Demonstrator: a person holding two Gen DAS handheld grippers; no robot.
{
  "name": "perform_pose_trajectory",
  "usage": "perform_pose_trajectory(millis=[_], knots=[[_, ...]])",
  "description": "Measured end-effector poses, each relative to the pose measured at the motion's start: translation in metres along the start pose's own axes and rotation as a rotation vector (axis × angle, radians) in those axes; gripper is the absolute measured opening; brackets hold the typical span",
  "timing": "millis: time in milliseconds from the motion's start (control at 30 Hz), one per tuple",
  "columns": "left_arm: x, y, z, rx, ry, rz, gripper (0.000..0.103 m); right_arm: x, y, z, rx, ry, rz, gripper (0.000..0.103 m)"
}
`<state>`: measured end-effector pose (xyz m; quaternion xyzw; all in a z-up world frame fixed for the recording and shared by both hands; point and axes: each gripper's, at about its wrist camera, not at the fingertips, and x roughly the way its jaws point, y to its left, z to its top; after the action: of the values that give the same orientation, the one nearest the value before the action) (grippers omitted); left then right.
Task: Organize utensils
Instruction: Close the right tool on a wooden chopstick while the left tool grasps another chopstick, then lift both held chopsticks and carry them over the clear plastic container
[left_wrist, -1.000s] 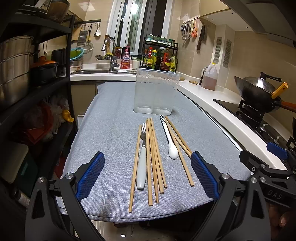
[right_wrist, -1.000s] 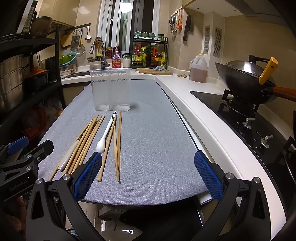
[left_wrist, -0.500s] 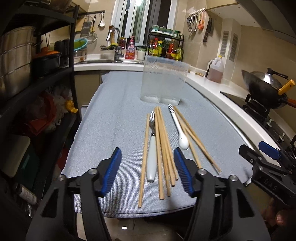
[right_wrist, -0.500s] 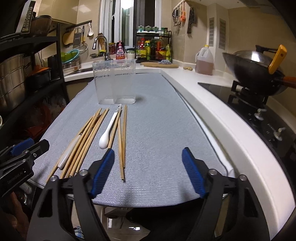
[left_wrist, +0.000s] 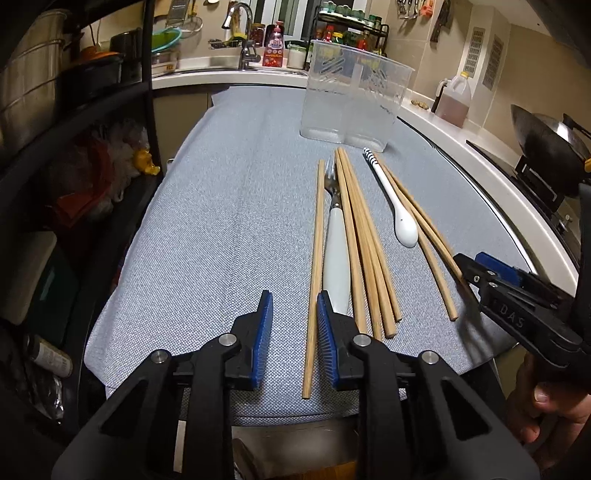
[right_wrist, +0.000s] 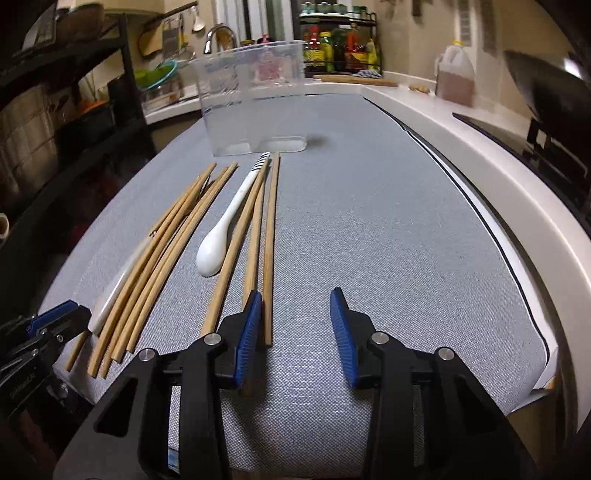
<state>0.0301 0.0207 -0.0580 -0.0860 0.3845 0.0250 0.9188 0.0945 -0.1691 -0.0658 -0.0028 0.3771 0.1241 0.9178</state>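
Note:
Several wooden chopsticks (left_wrist: 360, 236), a white-handled fork (left_wrist: 337, 243) and a white spoon (left_wrist: 400, 218) with a striped handle lie on a grey mat (left_wrist: 229, 229). A clear two-part holder (left_wrist: 354, 92) stands upright behind them. My left gripper (left_wrist: 294, 339) is narrowly open over the near end of the leftmost chopstick (left_wrist: 314, 266), which lies between its fingers. My right gripper (right_wrist: 295, 332) is partly open and empty; its left finger (right_wrist: 247, 336) is beside the rightmost chopsticks (right_wrist: 269, 243). The spoon (right_wrist: 231, 221) and the holder (right_wrist: 255, 99) also show in the right wrist view.
A black shelf rack (left_wrist: 74, 129) with pots stands left of the mat. A white counter (right_wrist: 480, 155) runs along the right, with a wok on a stove (left_wrist: 550, 144) and an oil jug (left_wrist: 454, 99). A sink and bottles are at the back.
Both grippers have moved forward and down over the mat's near edge and their jaws have narrowed. The left one now straddles the leftmost chopstick. The utensils have not moved.

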Motion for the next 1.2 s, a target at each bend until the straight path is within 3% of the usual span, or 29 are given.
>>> perform_pose_trajectory(millis=[167, 233, 267, 300, 367, 567, 733, 1200], knots=[[-0.002, -0.008, -0.004, 0.036, -0.001, 0.027, 0.024, -0.003, 0.004, -0.002, -0.017, 0.003, 0.007, 0.037], [-0.004, -0.011, -0.004, 0.042, 0.007, 0.032, 0.024, -0.005, 0.005, -0.003, -0.033, -0.002, 0.006, 0.024], [-0.003, -0.014, -0.005, 0.055, 0.008, 0.038, 0.023, -0.006, 0.005, -0.004, -0.036, -0.004, 0.011, 0.009], [-0.003, -0.016, -0.005, 0.071, 0.007, 0.052, 0.017, -0.007, 0.003, -0.004, -0.035, -0.003, 0.014, 0.006], [-0.002, -0.022, -0.004, 0.09, 0.01, 0.066, 0.006, -0.008, -0.003, -0.004, -0.022, 0.003, 0.019, 0.005], [-0.005, -0.02, -0.008, 0.153, -0.013, 0.028, 0.006, -0.019, -0.029, -0.013, 0.021, 0.009, -0.018, 0.005], [-0.005, -0.008, -0.006, 0.135, -0.021, -0.001, 0.006, -0.026, -0.043, -0.021, 0.035, 0.002, -0.011, 0.005], [-0.003, -0.015, -0.012, 0.16, -0.091, 0.014, 0.006, -0.029, -0.037, -0.025, -0.001, -0.013, -0.037, 0.005]])
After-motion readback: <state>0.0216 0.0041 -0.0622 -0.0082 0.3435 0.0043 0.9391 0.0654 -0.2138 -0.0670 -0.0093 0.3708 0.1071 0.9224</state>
